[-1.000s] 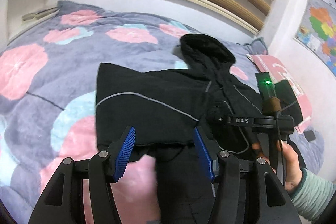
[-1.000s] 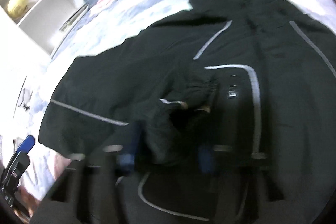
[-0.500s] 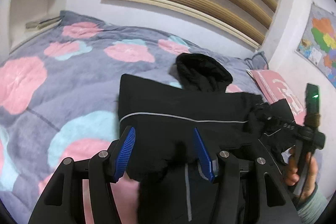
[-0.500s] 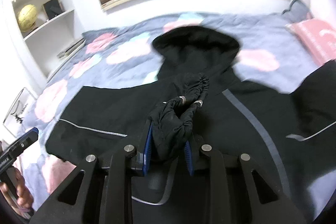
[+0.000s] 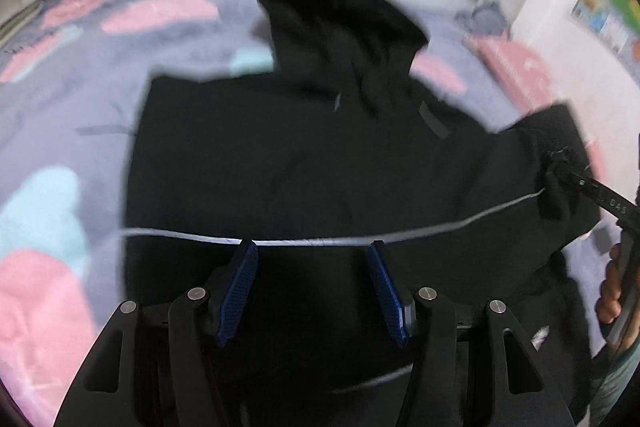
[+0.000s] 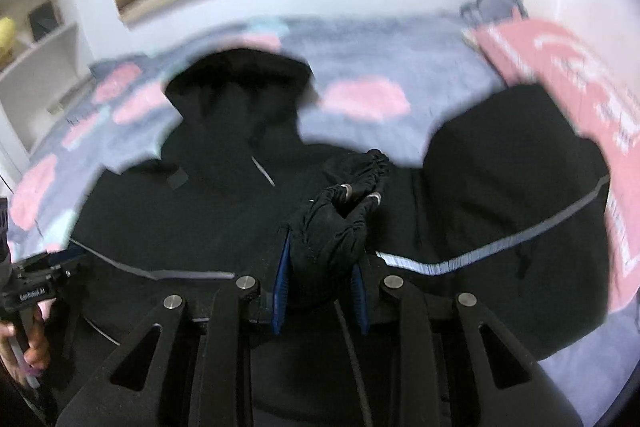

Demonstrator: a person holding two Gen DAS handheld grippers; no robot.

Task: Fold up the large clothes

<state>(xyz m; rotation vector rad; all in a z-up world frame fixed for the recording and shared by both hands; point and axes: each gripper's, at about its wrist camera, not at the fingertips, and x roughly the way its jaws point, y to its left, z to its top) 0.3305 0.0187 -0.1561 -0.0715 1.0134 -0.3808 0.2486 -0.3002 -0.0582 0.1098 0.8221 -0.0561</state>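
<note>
On the floral blanket (image 5: pixel 52 99) lies a black hooded jacket (image 5: pixel 304 155), grey-piped.

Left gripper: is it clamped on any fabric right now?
No: the left gripper has its blue pads wide apart, with the black jacket lying beyond them, not pinched.

A home bedroom: a bed under a flowered blanket (image 6: pixel 400 59), white bookshelves (image 6: pixel 36 39) at upper left, a wall map (image 5: pixel 608 7) at upper right.

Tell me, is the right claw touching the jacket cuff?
Touching. The right wrist view shows the right claw with both blue pads pressed against the bunched jacket cuff, which fills the gap between them.
</note>
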